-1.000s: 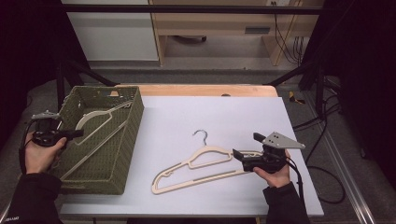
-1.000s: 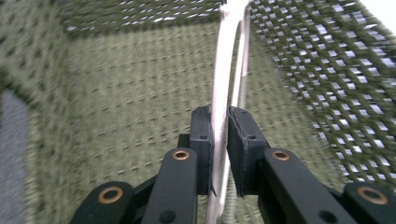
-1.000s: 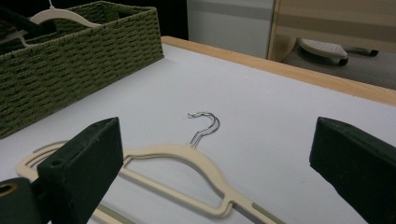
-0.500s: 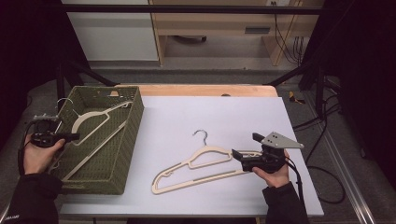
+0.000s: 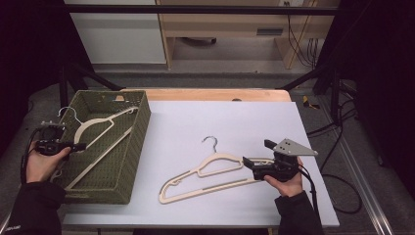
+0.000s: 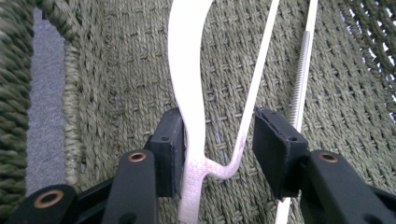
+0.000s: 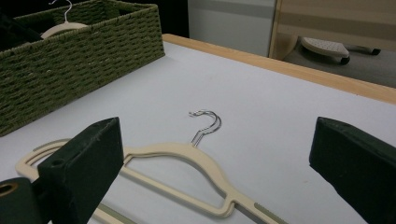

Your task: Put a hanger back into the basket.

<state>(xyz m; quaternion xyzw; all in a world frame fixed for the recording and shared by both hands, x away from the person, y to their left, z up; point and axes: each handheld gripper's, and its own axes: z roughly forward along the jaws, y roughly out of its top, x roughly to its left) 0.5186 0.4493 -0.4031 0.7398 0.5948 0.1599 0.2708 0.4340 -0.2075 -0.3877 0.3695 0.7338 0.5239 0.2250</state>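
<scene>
Nearest the person, the right gripper [image 5: 250, 163] lay low over the table [image 5: 254, 122], held in the right hand [image 5: 285, 182]; its jaws stood wide apart with nothing pressed between them, and in the right gripper view the cream hanger [image 7: 177, 170] lay flat on the white surface just ahead of the jaws, its metal hook [image 7: 206, 122] pointing away toward the far edge; in the high view this hanger [image 5: 208, 176] stretched leftward from the gripper across the middle of the table, its right end just beside the jaw tips; whether the tips touched it could not be told. At the left, the left hand [image 5: 41, 161] held the left gripper [image 5: 78, 145] over the near-left rim of the green woven basket [image 5: 131, 147]; its jaws had just been opening and stood partly apart; in the left gripper view a second hanger [image 6: 191, 84] ran between the pads, lying against the left pad while the right pad stood clear of it, so nothing was clamped. That second hanger [image 5: 100, 137] lay aslant inside the basket, its hook [image 5: 68, 112] poking up over the basket's far-left edge. Farther off, beyond the table's wooden edge, stood a pale cabinet [image 5: 117, 32] and wooden furniture [image 5: 230, 29] with cables [image 5: 296, 29] hanging at the right.
</scene>
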